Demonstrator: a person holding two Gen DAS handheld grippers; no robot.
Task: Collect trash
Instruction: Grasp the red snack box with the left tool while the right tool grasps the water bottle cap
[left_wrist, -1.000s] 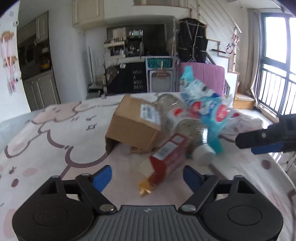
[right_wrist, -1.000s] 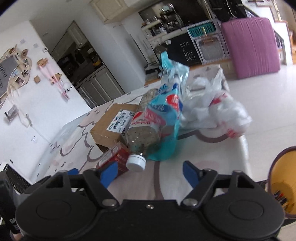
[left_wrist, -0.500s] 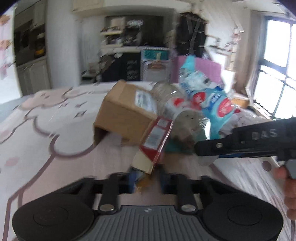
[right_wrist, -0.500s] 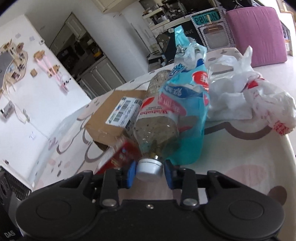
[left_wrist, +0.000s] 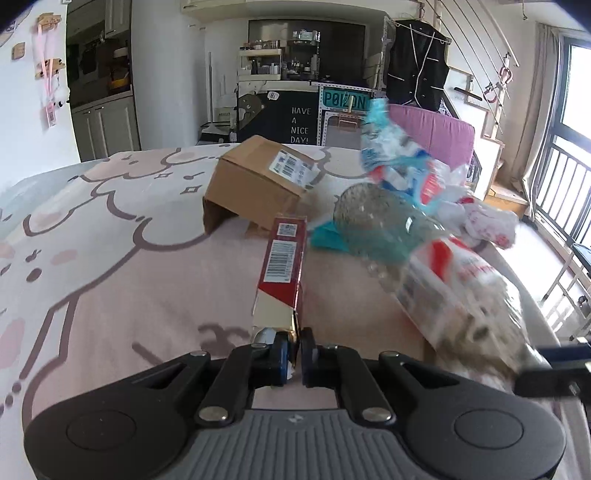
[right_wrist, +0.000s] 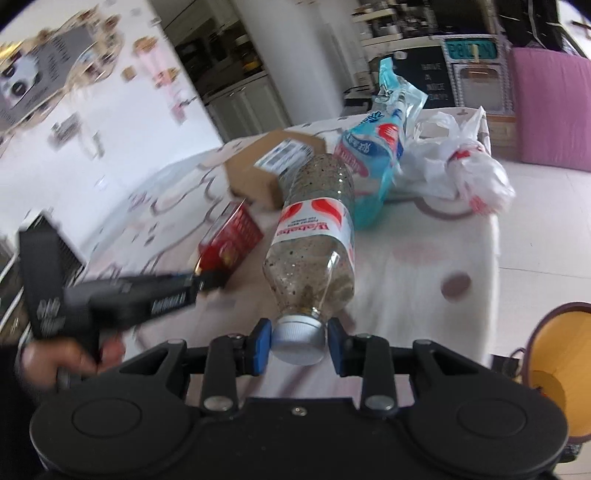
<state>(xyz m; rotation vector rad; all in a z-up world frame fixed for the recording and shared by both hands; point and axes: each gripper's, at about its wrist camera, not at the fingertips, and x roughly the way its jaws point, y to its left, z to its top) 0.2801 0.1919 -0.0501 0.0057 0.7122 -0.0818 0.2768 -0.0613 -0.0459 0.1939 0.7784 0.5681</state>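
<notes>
1. The red carton (left_wrist: 282, 258) is being pinched at its near, flattened end by the left gripper (left_wrist: 294, 356), whose jaws are together on the thin flap; the rest of the carton is pointing away over the pink tablecloth (left_wrist: 110, 258).
2. The plastic bottle (right_wrist: 314, 236) is being clamped at its white cap (right_wrist: 298, 341) by the right gripper (right_wrist: 298, 345), with the body sticking out ahead of the fingers.
3. Both grips are being made at an extreme end, so each piece is probably being left free to swing; slow, level carrying is being called for.
4. The bottle's cap is round and smooth, so a slip is being risked if the wrist is being rolled sharply.
5. The yellow-lined bin (right_wrist: 557, 369) is being seen at the lower right of the right view, beside the table, and is likely the drop point.
6. The cardboard box (left_wrist: 258, 184), the blue wrapper (right_wrist: 380, 147) and the white plastic bag (right_wrist: 465, 170) are being left on the table for later pickups.
</notes>
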